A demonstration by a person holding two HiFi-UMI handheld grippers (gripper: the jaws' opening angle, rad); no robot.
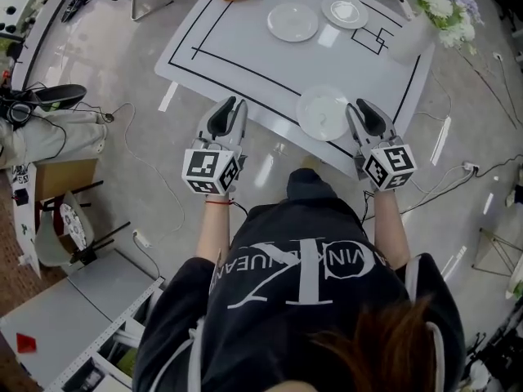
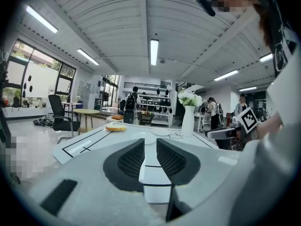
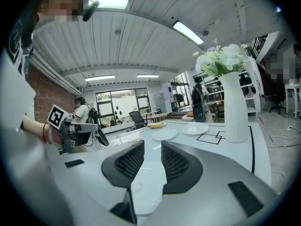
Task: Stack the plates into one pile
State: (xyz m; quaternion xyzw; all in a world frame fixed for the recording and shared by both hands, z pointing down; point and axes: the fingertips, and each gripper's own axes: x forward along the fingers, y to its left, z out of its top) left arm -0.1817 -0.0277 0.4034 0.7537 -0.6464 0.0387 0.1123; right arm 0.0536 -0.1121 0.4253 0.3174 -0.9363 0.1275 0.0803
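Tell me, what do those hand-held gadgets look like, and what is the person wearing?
The left gripper and right gripper are pale grey. Their tongs are two curved shells lined with black ribbed pads. Each carries a white cube with black square markers. The person wears a black short-sleeved T-shirt with white lettering and a thin red cord on the left wrist.
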